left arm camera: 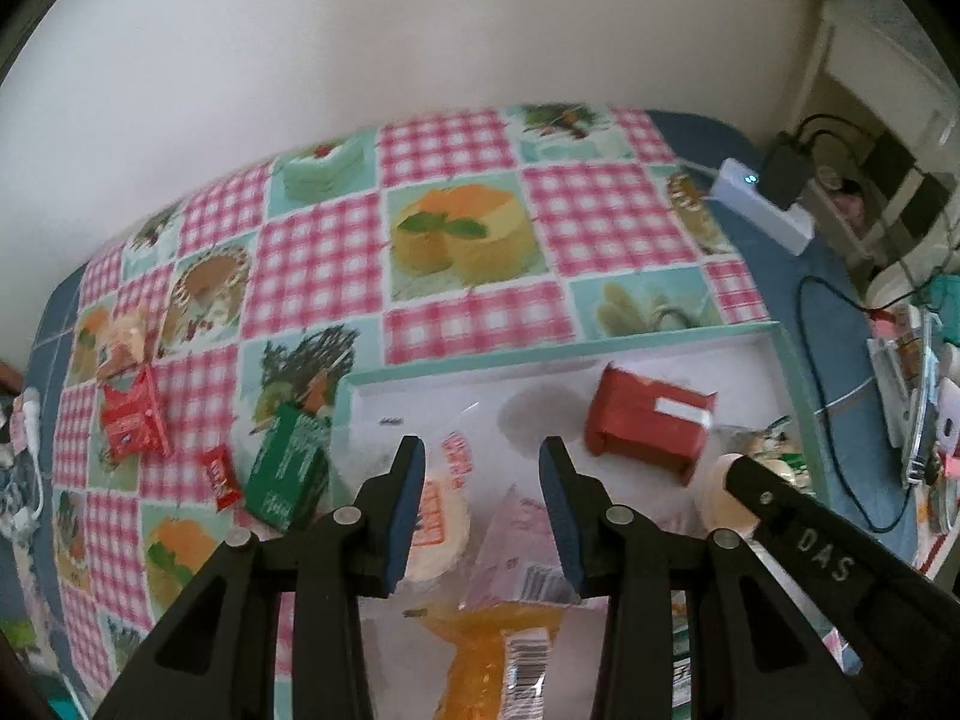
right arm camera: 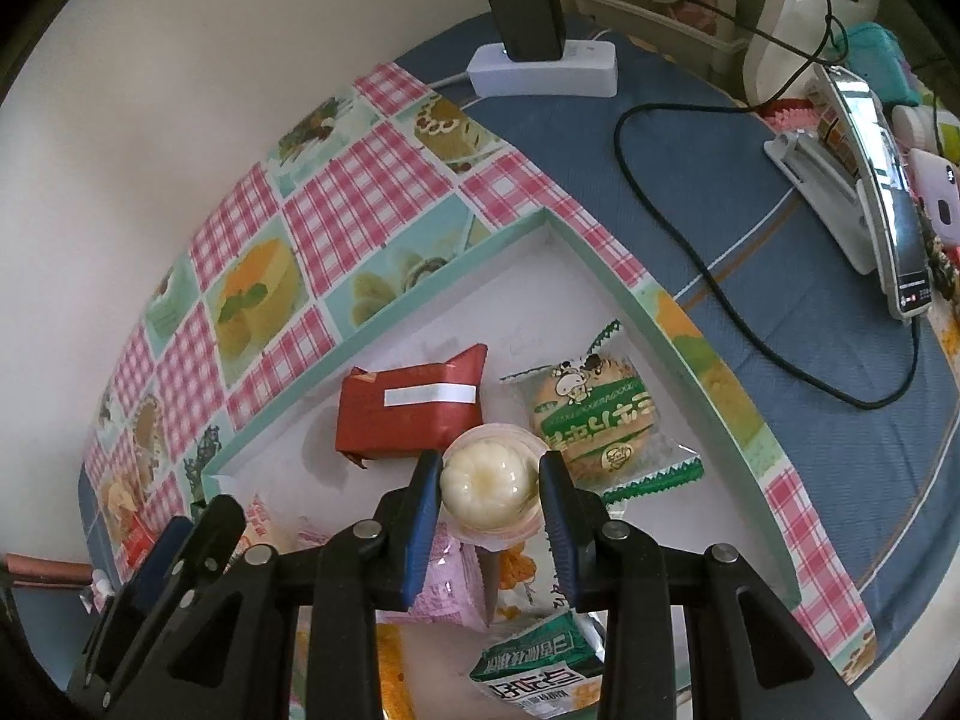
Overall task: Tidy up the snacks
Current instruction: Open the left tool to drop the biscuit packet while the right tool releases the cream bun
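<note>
My right gripper [right arm camera: 489, 489] fingers grasp the jelly cup [right arm camera: 487, 489]; I'd lower it level beside the red box [right arm camera: 411, 414] ahead. Left gripper [left arm camera: 482, 510] fingers released, hovering over the tray [left arm camera: 798, 396]

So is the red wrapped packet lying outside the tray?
No, the red packet lies inside the tray, beside the round green-wrapped cake.

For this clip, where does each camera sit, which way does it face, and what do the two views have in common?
Left wrist: on the left gripper, looking along its open fingers over the tray toward the wall; the right gripper's finger juts in at lower right.
Right wrist: on the right gripper, looking down into the tray's far corner at a jelly cup between its fingers; the left gripper shows at lower left.
Shared: the tray, the red packet, the jelly cup, the white power strip.
</note>
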Motion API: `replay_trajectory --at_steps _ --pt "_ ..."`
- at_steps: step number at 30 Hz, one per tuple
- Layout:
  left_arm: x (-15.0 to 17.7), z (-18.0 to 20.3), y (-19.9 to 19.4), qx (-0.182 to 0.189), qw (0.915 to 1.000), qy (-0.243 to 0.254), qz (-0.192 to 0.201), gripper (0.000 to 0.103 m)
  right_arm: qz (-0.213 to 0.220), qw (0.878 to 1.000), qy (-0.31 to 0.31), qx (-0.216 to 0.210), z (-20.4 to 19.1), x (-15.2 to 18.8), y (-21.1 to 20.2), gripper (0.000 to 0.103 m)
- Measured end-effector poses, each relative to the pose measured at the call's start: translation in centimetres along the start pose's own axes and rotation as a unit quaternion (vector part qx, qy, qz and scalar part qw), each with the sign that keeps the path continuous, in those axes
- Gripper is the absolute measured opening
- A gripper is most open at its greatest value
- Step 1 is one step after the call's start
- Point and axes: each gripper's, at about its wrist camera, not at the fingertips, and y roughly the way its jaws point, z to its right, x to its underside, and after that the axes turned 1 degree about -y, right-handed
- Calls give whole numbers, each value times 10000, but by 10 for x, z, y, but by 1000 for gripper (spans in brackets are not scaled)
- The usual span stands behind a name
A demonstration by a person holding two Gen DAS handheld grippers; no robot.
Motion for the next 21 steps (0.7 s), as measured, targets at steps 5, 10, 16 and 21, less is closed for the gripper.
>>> replay_trajectory --at_steps 5,10,16,21 --pt "0 -9 6 -149 9996 -171 -190 48 -69 10000 -24 49 -2 0 3 37" --pt "1 -18 12 -287 9984 -332 -367 63 -86 9998 -61 164 -4 -1 3 37" --pt "0 -32 14 -422 9964 -580 -461 77 -97 9991 -217 345 -10 -1 -2 62" --pt "0 -51 18 -497 9928 -935 -560 92 12 9978 -463 484 -20 0 -12 67"
